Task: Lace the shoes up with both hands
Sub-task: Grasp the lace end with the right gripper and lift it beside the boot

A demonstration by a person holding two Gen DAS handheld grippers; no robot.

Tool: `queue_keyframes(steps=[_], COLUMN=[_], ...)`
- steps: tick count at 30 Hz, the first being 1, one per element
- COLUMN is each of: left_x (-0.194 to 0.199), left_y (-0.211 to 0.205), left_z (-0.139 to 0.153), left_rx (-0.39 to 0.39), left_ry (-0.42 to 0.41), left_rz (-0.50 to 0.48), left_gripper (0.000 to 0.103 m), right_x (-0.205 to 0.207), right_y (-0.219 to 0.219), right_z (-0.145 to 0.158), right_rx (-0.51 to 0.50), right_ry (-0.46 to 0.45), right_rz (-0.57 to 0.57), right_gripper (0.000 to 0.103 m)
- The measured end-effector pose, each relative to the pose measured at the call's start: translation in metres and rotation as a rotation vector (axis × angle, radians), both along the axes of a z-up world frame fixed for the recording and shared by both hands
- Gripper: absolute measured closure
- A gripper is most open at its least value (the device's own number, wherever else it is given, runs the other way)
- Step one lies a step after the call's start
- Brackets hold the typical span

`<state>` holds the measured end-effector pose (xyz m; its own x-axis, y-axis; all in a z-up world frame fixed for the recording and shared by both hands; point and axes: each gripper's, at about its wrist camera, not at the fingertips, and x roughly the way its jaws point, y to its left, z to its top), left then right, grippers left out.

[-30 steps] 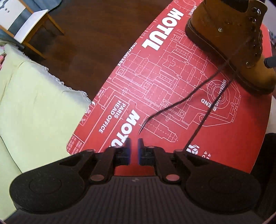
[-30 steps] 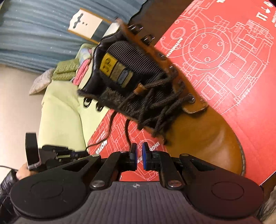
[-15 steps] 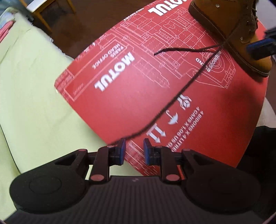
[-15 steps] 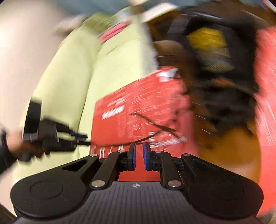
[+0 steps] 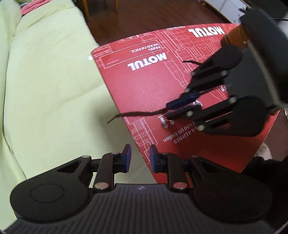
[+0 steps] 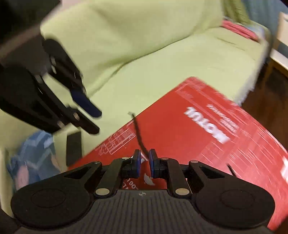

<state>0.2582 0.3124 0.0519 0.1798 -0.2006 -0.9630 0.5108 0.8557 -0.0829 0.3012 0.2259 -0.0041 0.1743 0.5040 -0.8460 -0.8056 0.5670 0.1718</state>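
A dark brown lace (image 5: pixel 140 113) lies across the red Motul box (image 5: pixel 144 81), and its tip overhangs the box's left edge. My right gripper (image 5: pixel 168 109) straddles this lace with a gap at the pads, so it is open. In the right wrist view the lace (image 6: pixel 137 133) runs up from between the right gripper (image 6: pixel 144 162) pads. My left gripper (image 5: pixel 140 156) is open and empty over the box's near edge, and it shows as the left gripper (image 6: pixel 97 121) at upper left. Only a tan strip of the boot (image 5: pixel 234 36) shows behind the right gripper. A second lace end (image 5: pixel 190 62) lies beyond.
A pale green sofa (image 5: pixel 45 81) runs along the box's left side, and the red box (image 6: pixel 198 126) rests against it. Dark wooden floor (image 5: pixel 153 16) and a chair leg (image 5: pixel 86 9) lie beyond. A blurred blue item (image 6: pixel 36 144) sits low beside the sofa.
My right gripper swung away from the boot to the box's near part and now straddles the lace. My left gripper slid off toward the box edge and its jaws widened.
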Motion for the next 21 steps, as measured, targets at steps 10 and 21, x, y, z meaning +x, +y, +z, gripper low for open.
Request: queue_keyframes(steps=[10, 21], left_x=[-0.014, 0.005], left_y=[-0.007, -0.058], left_z=[-0.003, -0.011], left_rx=[-0.075, -0.533], left_ry=[0.010, 0.259], left_rz=[0.057, 0.326], left_gripper=[0.086, 0.086], right_x=[-0.008, -0.028], right_y=[0.022, -0.108], right_z=[-0.021, 0.020], right_rx=[-0.095, 0.171], right_ry=[-0.123, 0.132], right_rz=[0.132, -0.394], right_gripper=[0.090, 0.102])
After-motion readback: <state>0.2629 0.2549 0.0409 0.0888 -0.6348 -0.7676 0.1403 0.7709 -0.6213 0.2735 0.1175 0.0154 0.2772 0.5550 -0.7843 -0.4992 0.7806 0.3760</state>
